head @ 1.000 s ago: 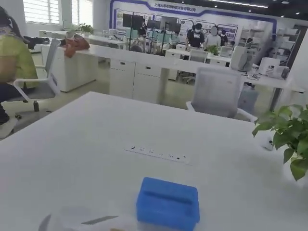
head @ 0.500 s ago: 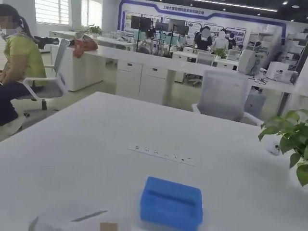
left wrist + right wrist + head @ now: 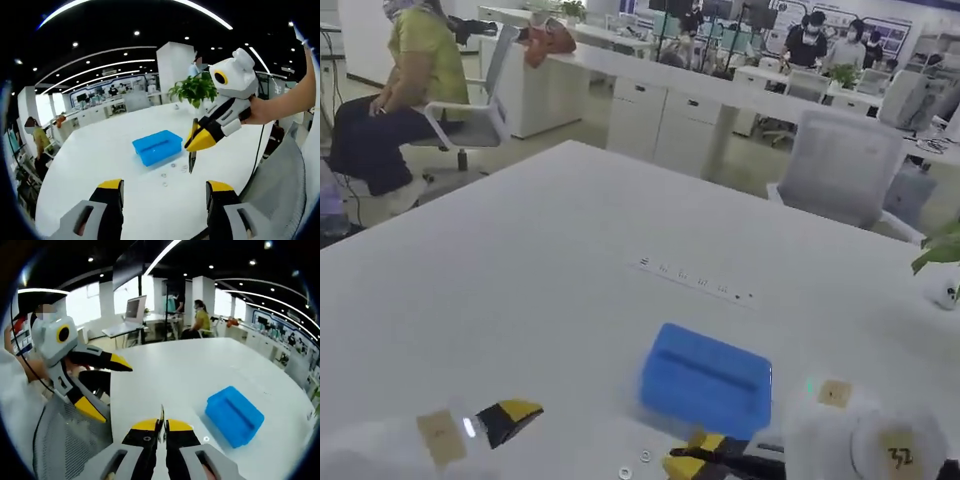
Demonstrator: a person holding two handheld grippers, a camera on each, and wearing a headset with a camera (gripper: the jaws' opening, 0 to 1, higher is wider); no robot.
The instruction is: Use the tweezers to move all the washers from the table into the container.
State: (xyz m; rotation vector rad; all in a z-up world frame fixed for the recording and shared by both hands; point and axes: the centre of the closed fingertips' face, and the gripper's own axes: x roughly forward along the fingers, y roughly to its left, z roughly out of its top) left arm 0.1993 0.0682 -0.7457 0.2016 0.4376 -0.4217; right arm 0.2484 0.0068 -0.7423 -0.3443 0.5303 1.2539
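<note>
**A:** Where are the washers?

**B:** The washers point(image 3: 173, 165) lie scattered on the white desk point(image 3: 90, 165), just beside the blue container point(image 3: 157, 146). In the left gripper view they sit at lower centre, below the container. In the head view two of them show at the bottom edge.

**A:** And the claws?

**B:** The right claw point(image 3: 162, 426) is pressed together on the tweezers point(image 3: 161, 414). Their tips point down close to the washers, but I cannot tell whether they touch the desk. The left claw point(image 3: 165, 186) is spread wide and carries nothing.

**A:** How will a washer handle?

**B:** I'd judge it light, thin, stiff and slippery. It lies flat, so there is little edge to catch. It would be best to slip one tweezer tip through the hole and pinch the ring gently, or it may flick away.

**A:** Anything readable?

**B:** A sticker point(image 3: 900, 458) on the right claw, at the lower right of the head view, reads "32". Other writing is too small to read.
</note>
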